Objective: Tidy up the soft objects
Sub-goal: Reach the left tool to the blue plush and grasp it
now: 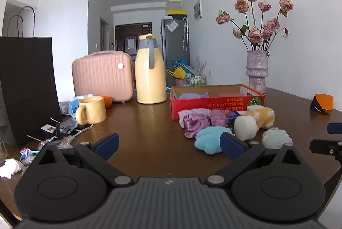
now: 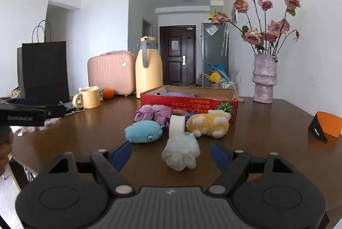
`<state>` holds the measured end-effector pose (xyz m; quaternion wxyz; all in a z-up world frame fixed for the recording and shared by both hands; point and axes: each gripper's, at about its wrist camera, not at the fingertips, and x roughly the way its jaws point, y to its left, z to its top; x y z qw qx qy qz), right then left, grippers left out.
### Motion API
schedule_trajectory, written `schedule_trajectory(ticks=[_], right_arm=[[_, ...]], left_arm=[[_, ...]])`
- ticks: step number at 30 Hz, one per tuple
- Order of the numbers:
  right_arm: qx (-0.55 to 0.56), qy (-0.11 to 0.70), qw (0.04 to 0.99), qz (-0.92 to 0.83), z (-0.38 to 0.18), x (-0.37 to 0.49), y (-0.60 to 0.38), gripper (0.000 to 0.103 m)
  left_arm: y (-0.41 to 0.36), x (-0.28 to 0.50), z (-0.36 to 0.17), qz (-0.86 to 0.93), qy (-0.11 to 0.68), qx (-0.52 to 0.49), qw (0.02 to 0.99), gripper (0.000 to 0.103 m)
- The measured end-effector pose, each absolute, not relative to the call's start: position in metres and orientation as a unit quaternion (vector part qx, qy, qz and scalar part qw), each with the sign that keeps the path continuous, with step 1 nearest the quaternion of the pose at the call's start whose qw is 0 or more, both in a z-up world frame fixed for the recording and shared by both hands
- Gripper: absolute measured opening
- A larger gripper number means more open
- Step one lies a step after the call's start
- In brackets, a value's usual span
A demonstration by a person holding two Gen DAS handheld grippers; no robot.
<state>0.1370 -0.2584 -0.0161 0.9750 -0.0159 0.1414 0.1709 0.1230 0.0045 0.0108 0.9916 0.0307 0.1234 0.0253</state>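
Soft things lie in a heap on the brown table in front of a red cardboard box (image 1: 215,103) (image 2: 188,104). They are a blue plush (image 1: 208,140) (image 2: 143,131), purple satin cloth (image 1: 201,122) (image 2: 154,114), a white foam roll (image 1: 244,127) (image 2: 177,125), a yellow spotted plush (image 1: 261,115) (image 2: 208,124) and a pale green soft toy (image 1: 275,138) (image 2: 181,154). My left gripper (image 1: 170,144) is open over bare table, its right finger beside the blue plush. My right gripper (image 2: 171,154) is open, the pale green toy between its fingers with gaps on both sides.
At the back stand a yellow jug (image 1: 149,71), a pink case (image 1: 102,76), a yellow mug (image 1: 92,110) and a vase of dried roses (image 1: 257,71). A black paper bag (image 1: 25,88) and small clutter fill the left side. An orange-black object (image 2: 325,126) sits at the right.
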Motion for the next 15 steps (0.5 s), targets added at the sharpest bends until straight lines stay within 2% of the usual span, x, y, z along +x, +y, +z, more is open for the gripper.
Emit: schedule_trajectory(ticks=[2, 4, 7, 15], right_arm=[[-0.013, 0.143, 0.974, 0.176, -0.016, 0.138, -0.259, 0.068], [-0.002, 0.149, 0.972, 0.181, -0.016, 0.143, -0.260, 0.049], [0.007, 0.173, 0.963, 0.205, -0.023, 0.153, -0.256, 0.039], [-0.012, 0.217, 0.949, 0.229, -0.042, 0.196, -0.236, 0.038]], left_arm=[[0.004, 0.124, 0.009, 0.021, 0.129, 0.029, 0.991, 0.103], [0.001, 0.128, 0.007, 0.022, 0.134, 0.035, 0.990, 0.103], [-0.002, 0.134, 0.004, 0.020, 0.140, 0.038, 0.989, 0.103], [-0.008, 0.172, -0.006, 0.010, 0.169, 0.042, 0.985, 0.102]])
